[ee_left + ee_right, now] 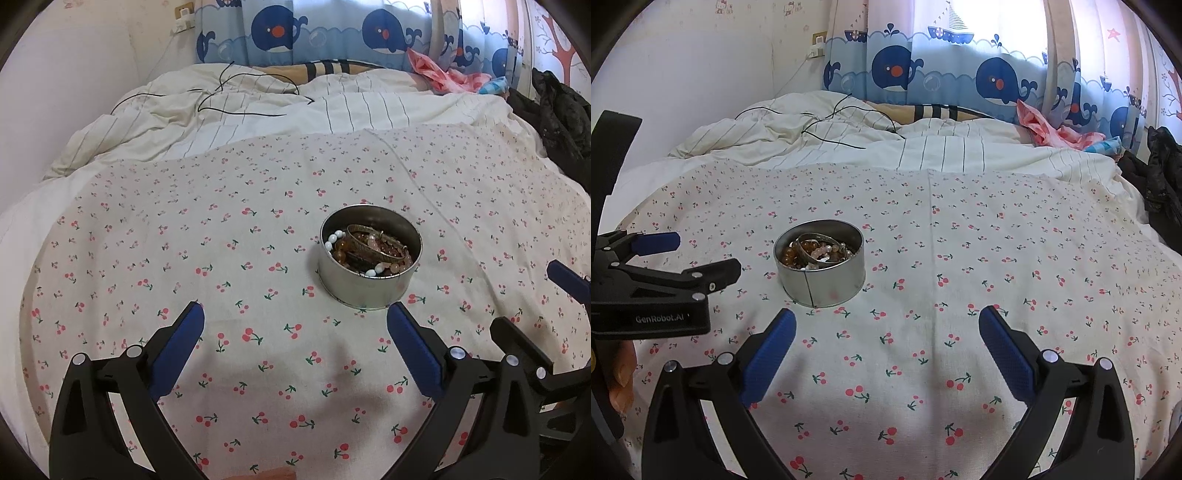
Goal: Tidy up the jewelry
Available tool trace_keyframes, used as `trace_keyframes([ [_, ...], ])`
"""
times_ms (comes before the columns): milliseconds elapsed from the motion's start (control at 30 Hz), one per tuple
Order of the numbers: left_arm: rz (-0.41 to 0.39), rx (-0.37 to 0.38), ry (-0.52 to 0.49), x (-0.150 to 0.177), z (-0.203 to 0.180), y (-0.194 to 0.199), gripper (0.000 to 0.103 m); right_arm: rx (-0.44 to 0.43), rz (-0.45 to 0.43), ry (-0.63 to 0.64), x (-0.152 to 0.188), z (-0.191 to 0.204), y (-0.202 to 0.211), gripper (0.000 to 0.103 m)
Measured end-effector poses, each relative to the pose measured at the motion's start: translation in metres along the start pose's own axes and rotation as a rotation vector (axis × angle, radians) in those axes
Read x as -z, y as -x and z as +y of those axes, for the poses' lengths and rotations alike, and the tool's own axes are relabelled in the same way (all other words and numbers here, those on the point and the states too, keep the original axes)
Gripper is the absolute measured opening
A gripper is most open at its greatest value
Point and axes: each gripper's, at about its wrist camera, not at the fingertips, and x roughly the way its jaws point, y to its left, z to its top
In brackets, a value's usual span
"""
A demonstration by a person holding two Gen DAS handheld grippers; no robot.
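My left gripper (295, 325) has its fingers wide apart with nothing in them, and my right gripper (887, 326) does too. Only the right view shows a hand (622, 380) on the left tool. The tin (364, 282) of bracelets (373, 249) sits just past my left fingers, near the right one. All around it the cherry cloth (147, 258) is bare. Far back is a striped blanket (258, 114).

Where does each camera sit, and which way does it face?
Left wrist: on the left hand-held gripper, facing across the bed toward the curtain; tin ahead-right; own open fingers and right gripper's tip show.
Right wrist: on the right hand-held gripper, same direction; tin ahead-left; own open fingers, the left gripper, fingertips at left edge.
Shared: tin of jewelry, cherry cloth, curtain.
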Motion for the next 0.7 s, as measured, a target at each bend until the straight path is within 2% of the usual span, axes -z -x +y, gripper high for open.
trace_keyframes([
  [367, 0.053, 0.042, 0.037, 0.003, -0.001, -0.007, 0.095, 0.0, 0.003, 0.001, 0.001, -0.001, -0.001, 0.095],
  [533, 0.069, 0.105, 0.134, 0.007, 0.01, -0.011, 0.095, -0.002, 0.006, -0.007, 0.003, -0.003, -0.002, 0.095],
  [600, 0.053, 0.1, 0.166, 0.01, 0.014, -0.009, 0.095, -0.004, 0.007, -0.013, 0.004, -0.005, -0.002, 0.095],
  [700, 0.027, 0.066, 0.155, 0.009, 0.016, -0.007, 0.095, -0.002, 0.008, -0.019, 0.003, -0.006, -0.003, 0.095],
])
